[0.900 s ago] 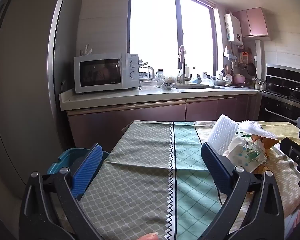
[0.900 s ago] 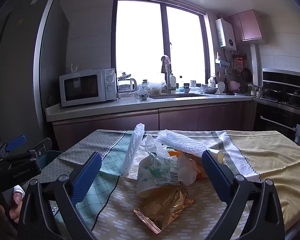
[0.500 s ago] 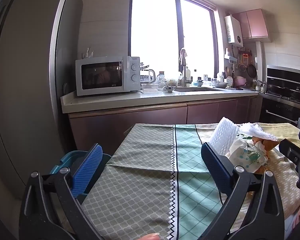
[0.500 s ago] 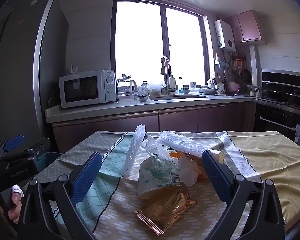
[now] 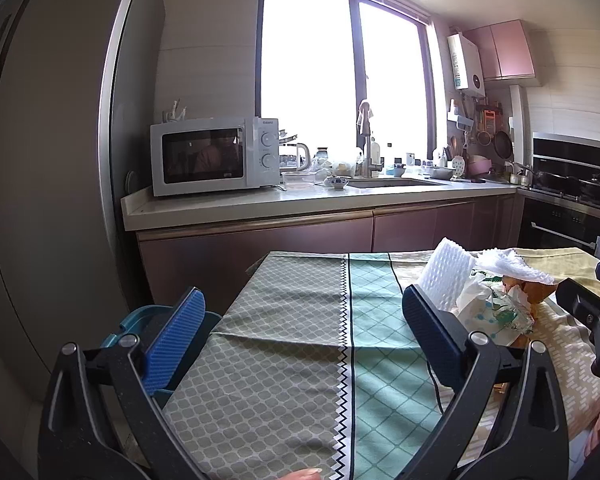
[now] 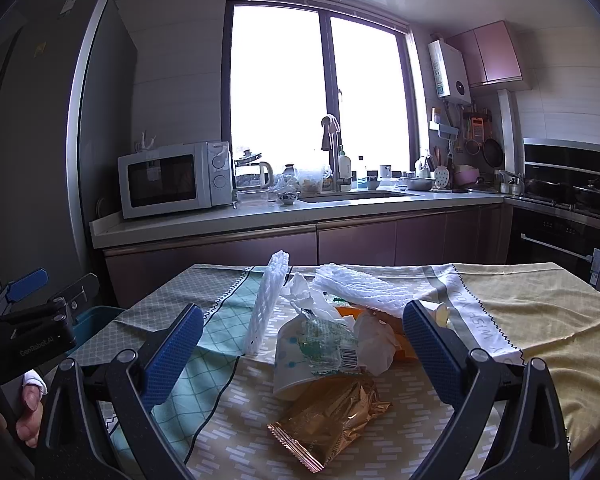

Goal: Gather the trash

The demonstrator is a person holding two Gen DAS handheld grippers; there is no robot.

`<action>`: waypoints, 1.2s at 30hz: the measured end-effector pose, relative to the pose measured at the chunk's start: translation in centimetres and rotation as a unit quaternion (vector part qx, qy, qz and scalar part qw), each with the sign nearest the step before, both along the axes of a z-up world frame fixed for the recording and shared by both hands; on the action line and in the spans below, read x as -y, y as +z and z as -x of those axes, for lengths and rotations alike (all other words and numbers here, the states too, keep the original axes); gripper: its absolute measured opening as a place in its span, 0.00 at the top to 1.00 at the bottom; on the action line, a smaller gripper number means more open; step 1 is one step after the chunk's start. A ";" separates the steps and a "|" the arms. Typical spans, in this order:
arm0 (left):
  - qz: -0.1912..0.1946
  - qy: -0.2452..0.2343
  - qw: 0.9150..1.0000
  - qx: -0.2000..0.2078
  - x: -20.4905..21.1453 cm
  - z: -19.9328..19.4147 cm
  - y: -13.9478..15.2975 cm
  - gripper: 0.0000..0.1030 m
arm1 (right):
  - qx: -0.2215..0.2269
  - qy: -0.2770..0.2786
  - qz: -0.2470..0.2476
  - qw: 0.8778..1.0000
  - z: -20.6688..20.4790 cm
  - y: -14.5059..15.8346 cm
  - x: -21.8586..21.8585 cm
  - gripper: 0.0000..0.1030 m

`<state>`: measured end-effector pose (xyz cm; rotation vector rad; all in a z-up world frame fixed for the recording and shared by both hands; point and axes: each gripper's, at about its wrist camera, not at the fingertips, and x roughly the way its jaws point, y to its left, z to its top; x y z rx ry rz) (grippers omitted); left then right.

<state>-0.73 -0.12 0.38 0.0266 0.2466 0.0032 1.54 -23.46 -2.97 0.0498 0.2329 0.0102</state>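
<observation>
Gold foil of a snack wrapper [image 6: 328, 420] is seen nearest the right hand-held gripper [image 6: 300, 354], whose jaws are held wide apart and empty. Little has changed since a second ago: the trash pile [image 6: 332, 320] is untouched on the counter [image 6: 540, 312], the left hand-held gripper [image 5: 300, 338] is likewise spread empty, beside the blue bin [image 5: 140, 320]. Collection is judged not yet begun.

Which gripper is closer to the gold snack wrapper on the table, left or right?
Right. The right gripper hangs open with the gold snack wrapper lying just below and between its fingers. The left gripper is open over bare tablecloth, off to the trash pile's left.
</observation>
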 end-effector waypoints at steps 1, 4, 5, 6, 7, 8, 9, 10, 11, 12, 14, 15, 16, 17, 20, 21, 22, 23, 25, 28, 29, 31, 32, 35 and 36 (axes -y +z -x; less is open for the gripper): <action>0.000 0.000 1.000 0.001 0.0 0.0 0.0 0.05 | 0.000 0.000 0.000 1.000 0.0 0.0 0.0 0.06; 0.000 -0.001 1.000 0.003 0.0 0.1 0.0 0.05 | 0.000 0.000 0.000 1.000 0.0 0.0 0.0 0.06; 0.000 0.000 1.000 0.003 0.0 0.1 0.0 0.05 | 0.000 0.000 0.000 1.000 -0.1 0.0 0.0 0.06; 0.000 0.000 1.000 0.004 -0.1 0.1 0.0 0.05 | 0.001 0.000 0.001 1.000 0.0 0.0 0.0 0.06; 0.000 0.000 1.000 0.005 -0.1 0.1 0.0 0.05 | 0.001 0.000 0.000 1.000 0.0 0.0 0.0 0.06; 0.000 0.000 1.000 0.006 -0.1 0.2 -0.1 0.05 | 0.001 0.001 0.000 1.000 -0.1 0.0 0.0 0.06; 0.000 0.000 1.000 0.007 -0.1 0.2 -0.1 0.05 | 0.001 0.000 0.000 1.000 0.0 0.0 0.0 0.06; 0.000 -0.001 1.000 0.007 0.0 0.2 -0.1 0.05 | 0.001 0.000 0.000 1.000 0.0 0.0 0.0 0.06; 0.000 -0.001 1.000 0.008 0.0 0.2 0.0 0.05 | 0.001 0.000 0.000 1.000 0.0 0.0 0.0 0.06; 0.000 -0.001 1.000 0.008 0.0 0.2 0.0 0.05 | 0.002 0.000 0.001 1.000 0.0 0.0 0.0 0.06; 0.000 -0.001 1.000 0.008 0.0 0.2 0.0 0.05 | 0.002 0.001 0.001 1.000 0.0 0.0 0.0 0.06; 0.000 -0.002 1.000 0.010 0.0 0.2 0.0 0.05 | 0.003 0.000 0.001 1.000 0.0 0.0 0.0 0.06; 0.000 -0.002 1.000 0.010 0.1 0.2 0.0 0.05 | 0.003 0.000 0.001 1.000 0.0 0.0 0.0 0.06; 0.001 -0.002 1.000 0.010 0.1 0.3 0.0 0.05 | 0.002 0.001 0.000 1.000 0.0 0.0 0.1 0.06; 0.000 -0.002 1.000 0.012 0.2 0.4 0.0 0.05 | 0.002 0.001 0.000 1.000 0.0 0.0 0.1 0.06; 0.000 -0.002 1.000 0.011 0.1 0.4 0.0 0.05 | 0.002 0.001 0.000 1.000 0.0 0.0 0.1 0.06; 0.001 -0.003 1.000 0.011 0.1 0.4 0.0 0.05 | 0.002 0.001 0.000 1.000 0.0 0.0 0.0 0.06; 0.000 -0.002 1.000 0.011 0.1 0.4 0.0 0.05 | 0.002 0.001 0.001 1.000 0.0 0.0 0.0 0.06; 0.001 -0.003 1.000 0.011 0.1 0.4 0.0 0.05 | 0.002 0.002 -0.001 1.000 0.0 0.0 0.1 0.06; 0.001 -0.004 1.000 0.012 0.2 0.5 0.0 0.05 | 0.003 0.002 0.000 1.000 0.0 0.0 0.1 0.06; 0.001 -0.003 1.000 0.012 0.2 0.5 0.0 0.05 | 0.003 0.002 -0.001 1.000 0.0 0.0 0.1 0.06; 0.002 -0.005 1.000 0.011 0.2 0.5 0.0 0.05 | 0.003 0.003 -0.001 1.000 0.2 0.1 0.2 0.06; 0.001 -0.004 1.000 0.011 0.2 0.5 0.0 0.05 | 0.003 0.003 -0.001 1.000 0.2 0.1 0.2 0.06; 0.002 -0.003 1.000 0.013 0.2 0.6 0.0 0.05 | 0.003 0.004 -0.002 1.000 0.2 0.1 0.2 0.06; 0.002 -0.003 1.000 0.013 0.2 0.6 0.0 0.05 | 0.002 0.004 -0.002 1.000 0.2 0.1 0.3 0.06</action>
